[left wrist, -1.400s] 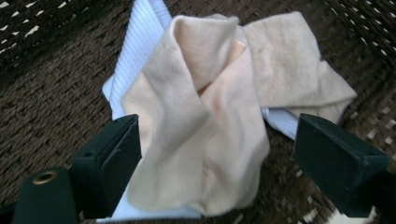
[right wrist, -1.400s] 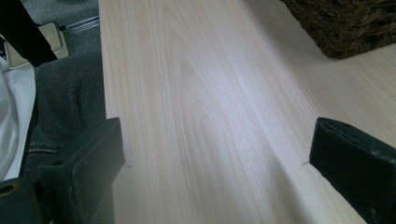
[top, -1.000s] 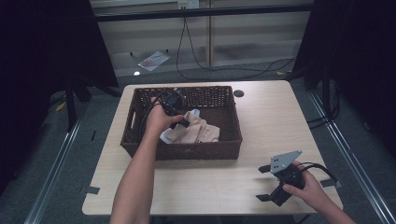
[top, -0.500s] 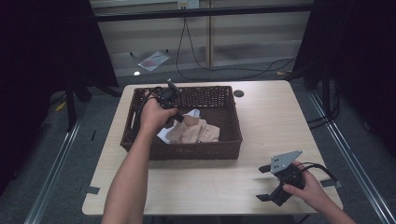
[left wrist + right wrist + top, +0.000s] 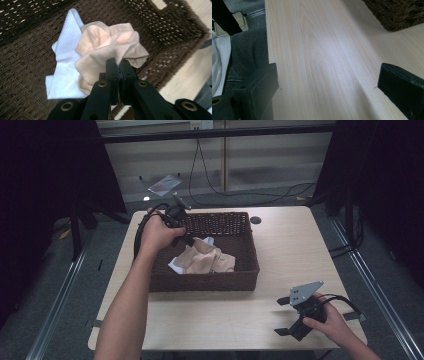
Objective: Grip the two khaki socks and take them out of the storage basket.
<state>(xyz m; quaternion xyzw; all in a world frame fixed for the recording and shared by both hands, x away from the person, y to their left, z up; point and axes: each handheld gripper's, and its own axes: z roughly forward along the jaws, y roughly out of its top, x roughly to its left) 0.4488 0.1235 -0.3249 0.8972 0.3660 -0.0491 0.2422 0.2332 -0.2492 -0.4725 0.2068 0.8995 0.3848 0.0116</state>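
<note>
2 cloths lie crumpled in the wicker basket [image 5: 205, 282], which sits toward 10 o'clock on the bench [image 5: 295, 250]: a beige cloth [image 5: 110, 47] bunched on top and a white cloth [image 5: 65, 62] spread under it, sticking out at its 9 o'clock side in the left gripper view.

My left gripper [image 5: 119, 63] hangs inside the basket just above the heap. Its fingers have just been closing and now stand pressed tight together, tips at the 6 o'clock edge of the beige cloth. I see no fold clearly pinched between them, so I cannot tell that they have caught any fabric.

My right gripper [image 5: 279, 316] rests at the bench's 5 o'clock corner, well apart from the basket, fingers spread wide with nothing but bare wood between them.

I judge the beige cloth light, limp and thin. It will not slip like something hard, but it will drape, stretch and drag whatever clings to it, so the white one may ride along. The best hold looks to be a raised ridge of the bunch, near its 12 o'clock hump, where there is enough thickness to bite. A flat edge would slide out of the fingers, and the wicker weave could snag a trailing corner.
</note>
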